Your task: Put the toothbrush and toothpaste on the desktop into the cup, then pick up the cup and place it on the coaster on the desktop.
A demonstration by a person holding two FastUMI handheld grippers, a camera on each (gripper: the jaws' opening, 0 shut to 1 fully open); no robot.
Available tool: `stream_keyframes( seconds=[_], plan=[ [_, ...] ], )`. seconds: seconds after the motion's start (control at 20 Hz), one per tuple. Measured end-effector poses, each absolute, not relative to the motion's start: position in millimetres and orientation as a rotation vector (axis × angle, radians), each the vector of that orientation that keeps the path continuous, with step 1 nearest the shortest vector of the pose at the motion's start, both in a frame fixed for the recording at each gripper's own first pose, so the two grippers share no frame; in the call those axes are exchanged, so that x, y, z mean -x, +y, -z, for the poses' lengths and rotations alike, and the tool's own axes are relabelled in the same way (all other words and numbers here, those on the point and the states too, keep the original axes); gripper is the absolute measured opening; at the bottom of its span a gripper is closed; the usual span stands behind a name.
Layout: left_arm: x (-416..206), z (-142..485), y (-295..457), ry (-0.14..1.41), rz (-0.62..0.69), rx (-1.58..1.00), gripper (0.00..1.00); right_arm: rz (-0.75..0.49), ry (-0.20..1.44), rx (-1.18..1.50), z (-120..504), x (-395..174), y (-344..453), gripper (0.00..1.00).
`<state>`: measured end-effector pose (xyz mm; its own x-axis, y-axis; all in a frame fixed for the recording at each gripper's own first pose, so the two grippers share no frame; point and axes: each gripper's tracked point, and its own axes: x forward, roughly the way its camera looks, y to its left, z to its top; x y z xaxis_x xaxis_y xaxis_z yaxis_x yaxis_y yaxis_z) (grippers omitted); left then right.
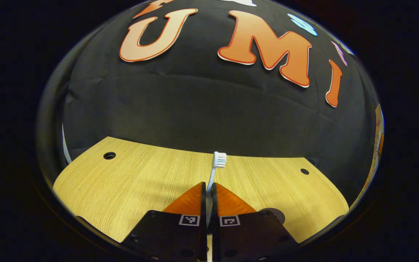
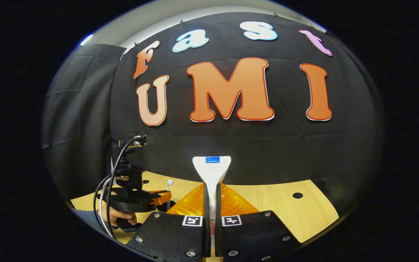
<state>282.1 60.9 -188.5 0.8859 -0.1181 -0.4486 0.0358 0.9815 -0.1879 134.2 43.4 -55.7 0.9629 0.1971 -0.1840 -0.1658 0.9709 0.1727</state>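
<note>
- The left gripper [image 1: 209, 189], with orange fingers on black blocks, is held low over the light wooden table [image 1: 140, 182] and aimed at the far black cloth wall [image 1: 195, 105]. Its fingers are closed on the handle of a white toothbrush with a pale blue-and-white bristle head [image 1: 216, 163].
- The toothbrush's long axis runs straight away from the gripper, head at the far end, bristles facing right, raised above the table.
- In the right gripper view the left gripper [image 2: 160, 198] shows at the left, level, held from below by a hand [image 2: 120, 217], black cables looping off its back; the toothbrush [image 2: 169, 187] stands upright from its tip.
- The right gripper [image 2: 212, 193] is level above the table [image 2: 289, 211], fingers clamped on a white toothpaste tube with a blue mark [image 2: 211, 169].
- The tube points away towards the wall, flat crimped end farthest.
</note>
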Motion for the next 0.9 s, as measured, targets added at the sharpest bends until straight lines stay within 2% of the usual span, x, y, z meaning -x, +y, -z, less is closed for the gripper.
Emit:
stream_keyframes(
  seconds=[0.2,0.3,0.5,0.55,0.6,0.9],
  plan=[
    [-262.2,192.9,52.6,0.52,0.111,0.146,0.11,-0.183,0.194,-0.169,54.1,-129.3,43.6,0.05],
    [-252.0,188.1,50.5,0.51,0.122,0.126,0.26,-0.183,0.181,-0.179,49.8,-128.7,44.7,0.05],
    [-233.2,168.9,62.6,0.458,0.114,0.065,0.75,-0.19,0.156,-0.196,42.1,-129.3,51.9,0.05],
    [-226.6,163.1,68.7,0.44,0.1,0.052,0.9,-0.197,0.152,-0.195,41.2,-129.6,54.6,0.05],
    [-223.3,156.4,75.1,0.424,0.088,0.044,0.98,-0.202,0.149,-0.197,40.3,-129.3,58.2,0.05],
    [-190.6,112.8,105.8,0.302,0.057,0.048,1.0,-0.241,0.125,-0.213,36.8,-138.6,83.9,0.05]
  ],
)
